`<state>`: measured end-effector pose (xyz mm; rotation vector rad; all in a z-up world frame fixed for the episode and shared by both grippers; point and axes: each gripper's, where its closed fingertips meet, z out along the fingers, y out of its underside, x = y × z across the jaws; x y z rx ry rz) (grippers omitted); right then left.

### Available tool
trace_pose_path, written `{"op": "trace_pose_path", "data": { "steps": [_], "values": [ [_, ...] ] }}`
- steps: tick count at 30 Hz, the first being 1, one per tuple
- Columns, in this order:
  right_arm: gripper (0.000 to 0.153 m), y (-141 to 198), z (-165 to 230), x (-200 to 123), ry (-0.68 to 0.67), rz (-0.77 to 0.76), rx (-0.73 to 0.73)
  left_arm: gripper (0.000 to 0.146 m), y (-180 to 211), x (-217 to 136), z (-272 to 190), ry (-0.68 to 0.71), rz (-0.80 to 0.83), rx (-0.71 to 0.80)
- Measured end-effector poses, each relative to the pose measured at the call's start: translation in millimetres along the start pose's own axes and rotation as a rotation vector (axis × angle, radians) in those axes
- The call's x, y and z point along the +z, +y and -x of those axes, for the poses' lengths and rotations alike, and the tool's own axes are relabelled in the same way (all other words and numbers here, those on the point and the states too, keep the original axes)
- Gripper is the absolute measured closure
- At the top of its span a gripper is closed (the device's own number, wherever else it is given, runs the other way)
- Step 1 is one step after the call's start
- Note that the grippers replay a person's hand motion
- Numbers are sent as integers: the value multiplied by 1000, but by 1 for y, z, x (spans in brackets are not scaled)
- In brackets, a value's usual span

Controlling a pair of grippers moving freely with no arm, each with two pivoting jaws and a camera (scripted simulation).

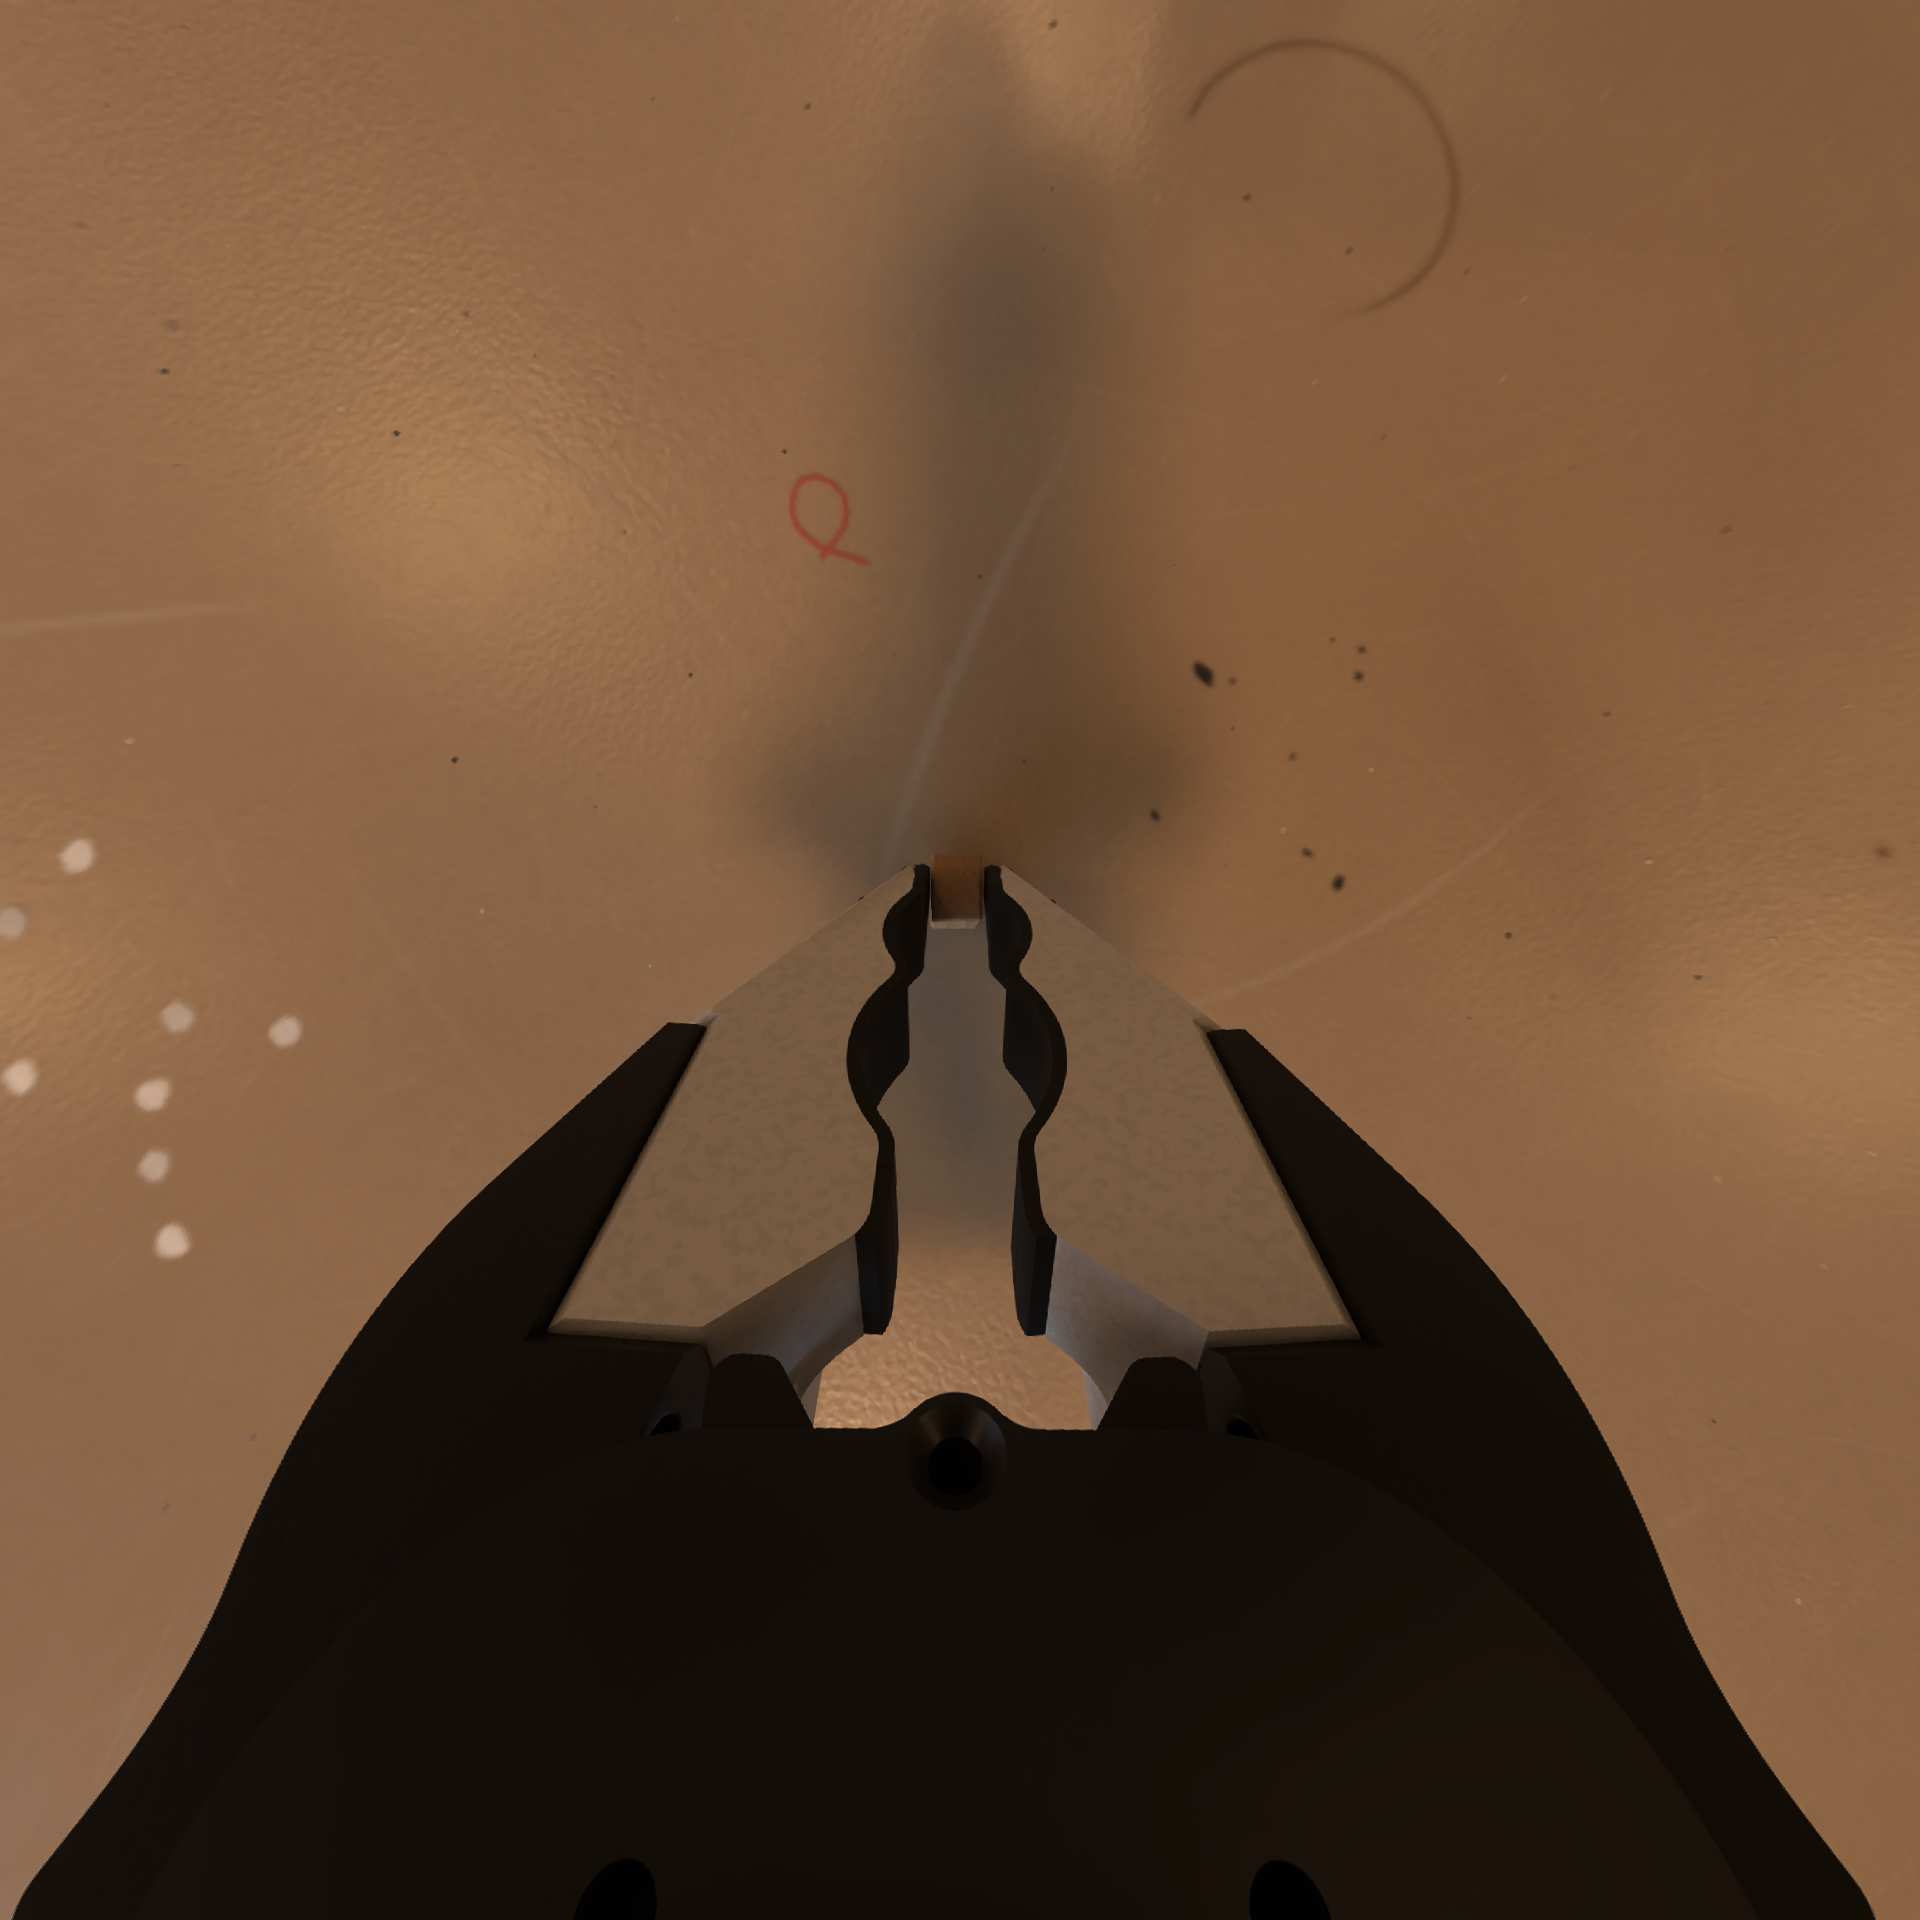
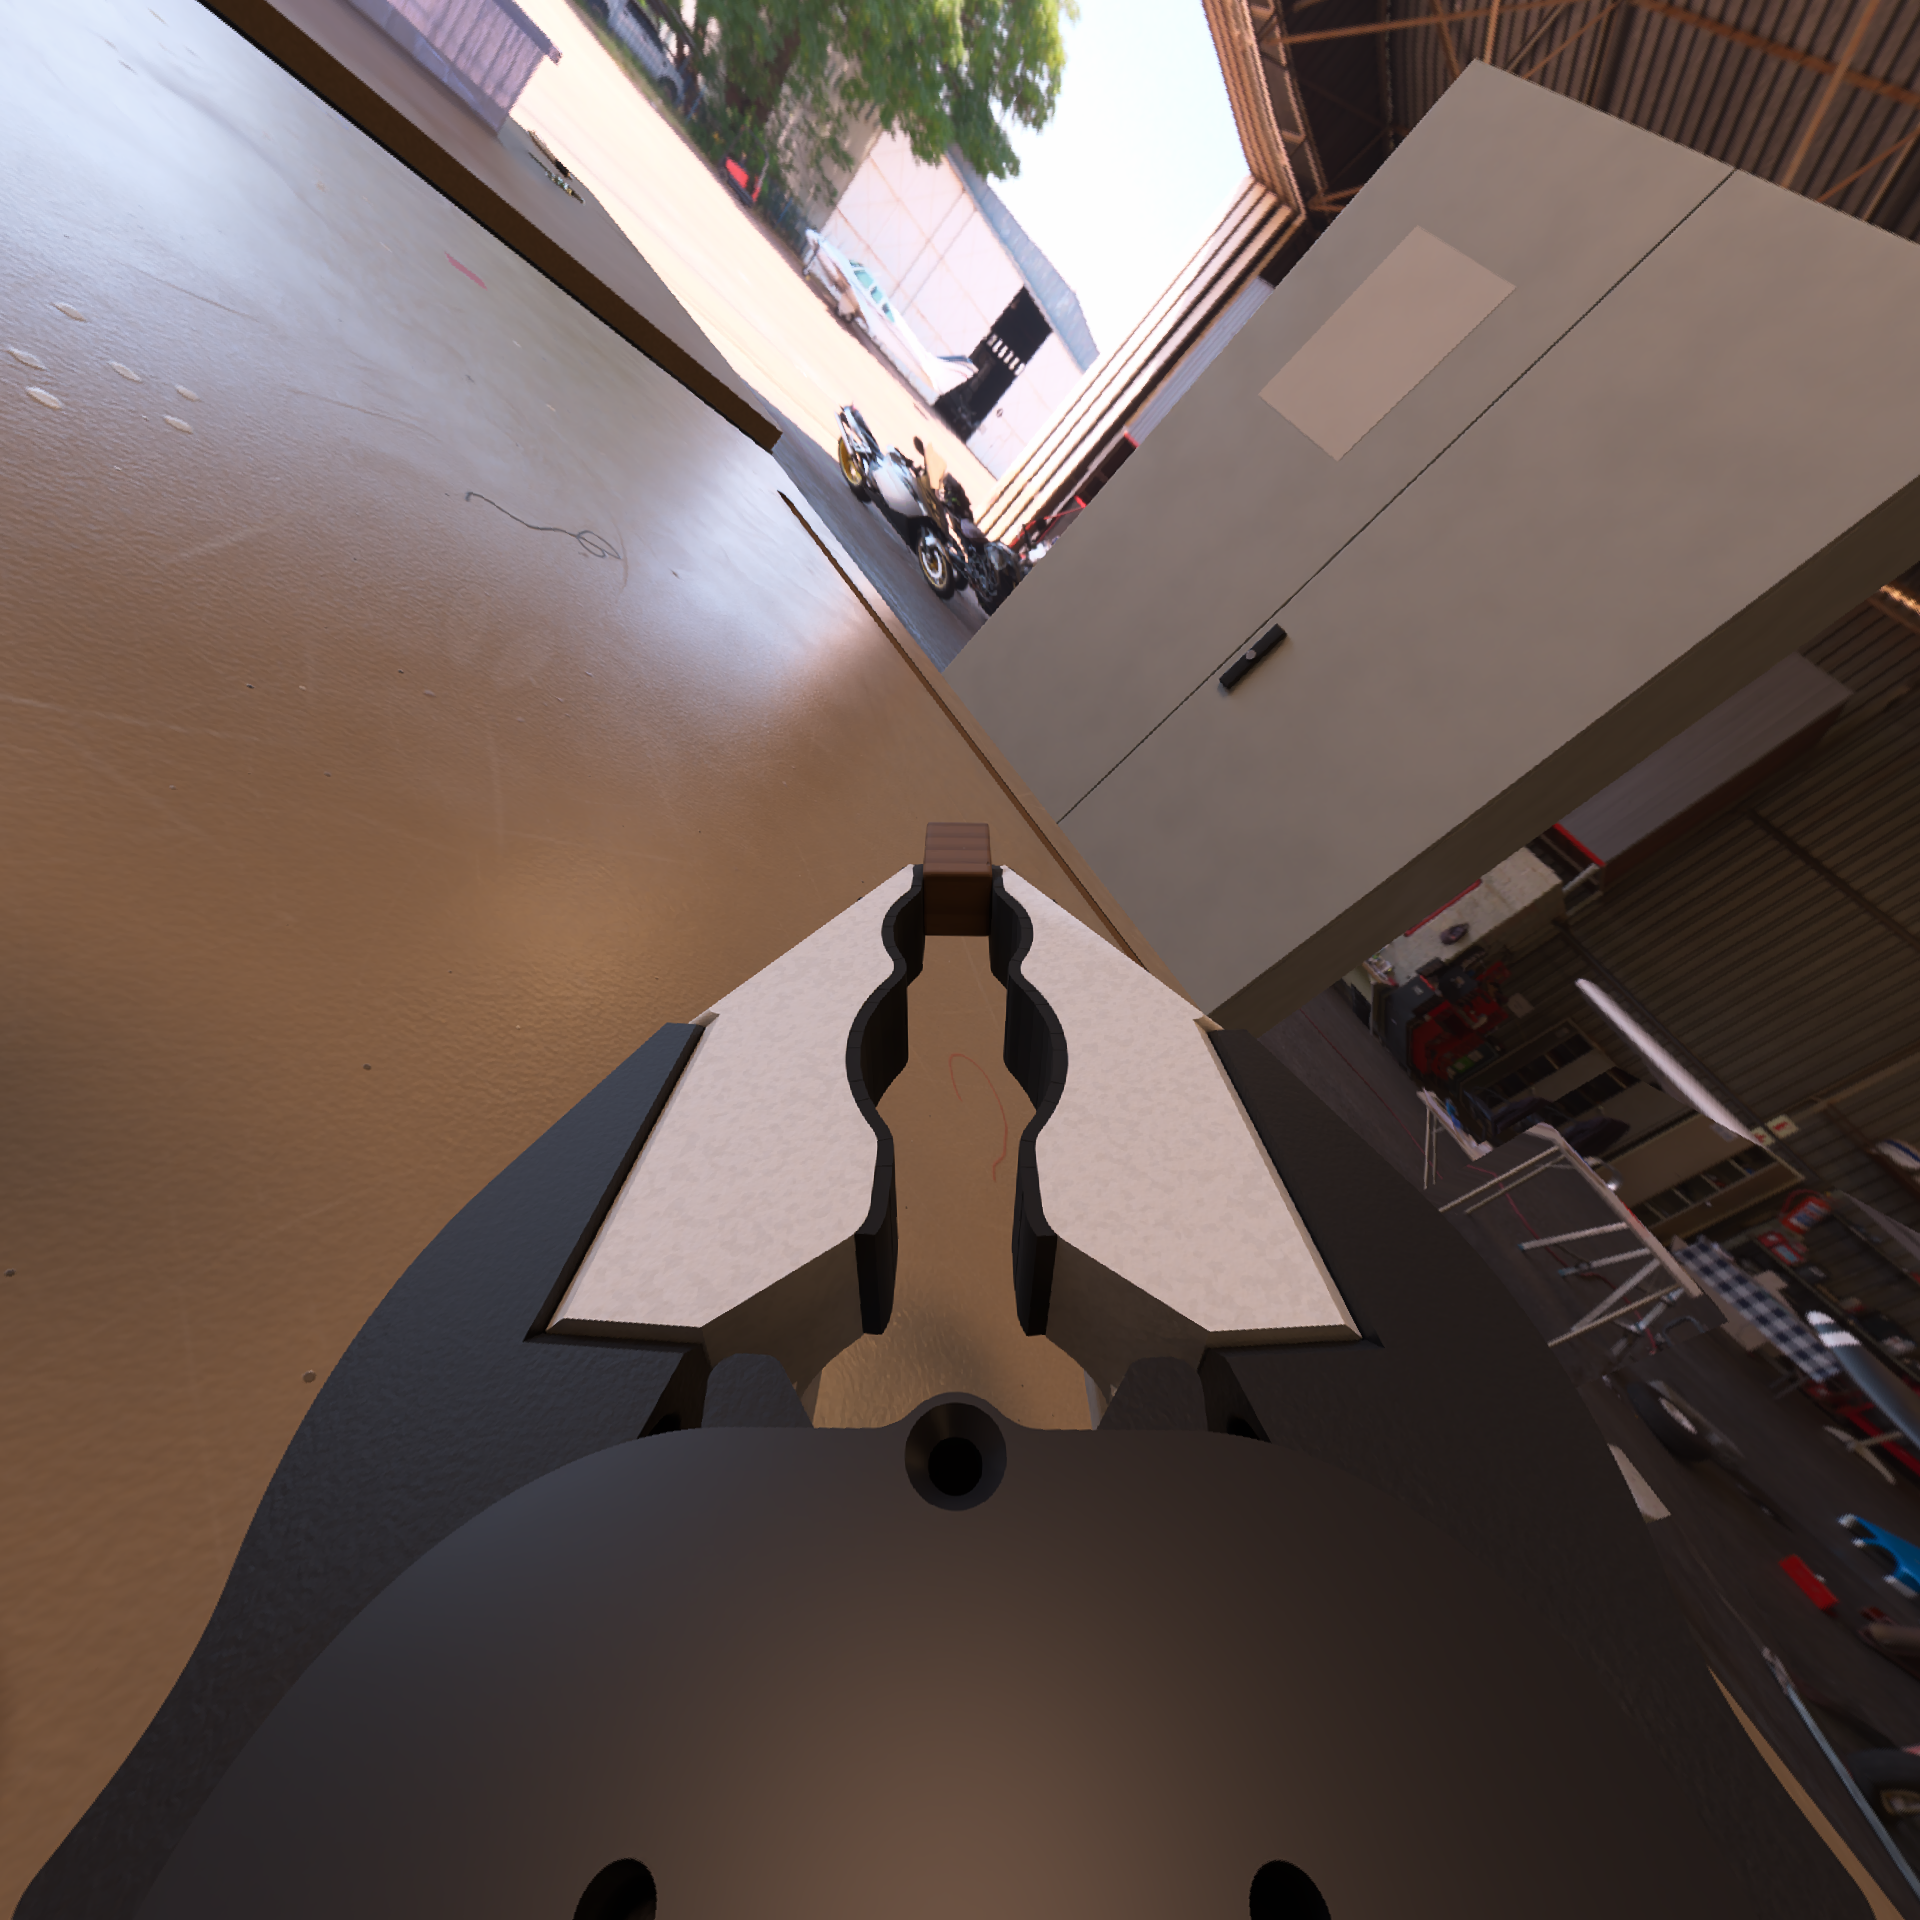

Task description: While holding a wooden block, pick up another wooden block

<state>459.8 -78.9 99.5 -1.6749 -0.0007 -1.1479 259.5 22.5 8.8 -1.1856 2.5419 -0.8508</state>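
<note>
I have the left gripper (image 1: 957, 883) pointed down at the tan tabletop (image 1: 416, 520), its jaws nearly closed on a pale wooden block (image 1: 957, 890) pinched right at the fingertips. Its shadow spreads just ahead of the tips, so I judge it sits low over the surface, though I cannot tell whether the block is clear of the table. The right gripper (image 2: 957, 896) is tilted and looks along the tabletop toward its far edge, jaws drawn in on a darker wooden block (image 2: 957, 878) that sticks out a little past the tips. Holding both blocks at the very tips keeps them visible to me. Beyond the right gripper stands a grey cabinet (image 2: 1455, 571), doors shut, so its contents are hidden.
</note>
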Motion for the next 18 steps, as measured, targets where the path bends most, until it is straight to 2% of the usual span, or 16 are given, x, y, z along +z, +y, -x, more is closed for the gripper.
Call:
{"op": "trace_pose_path", "data": {
  "steps": [3, 9, 13, 18],
  "values": [
    [142, 0, 1, 0, -4, 2, -4, 138, 2, -1, 0, -49, 24, 15],
    [142, 0, 3, 1, -10, 3, -10, 138, 1, -2, 5, -95, -41, 45],
    [142, 0, 3, 1, -10, 3, -14, 138, 9, -9, 10, -190, 75, 189],
    [142, 0, 4, 1, -14, 3, -17, 138, 7, -55, 26, -377, 239, 448]
  ]
}}
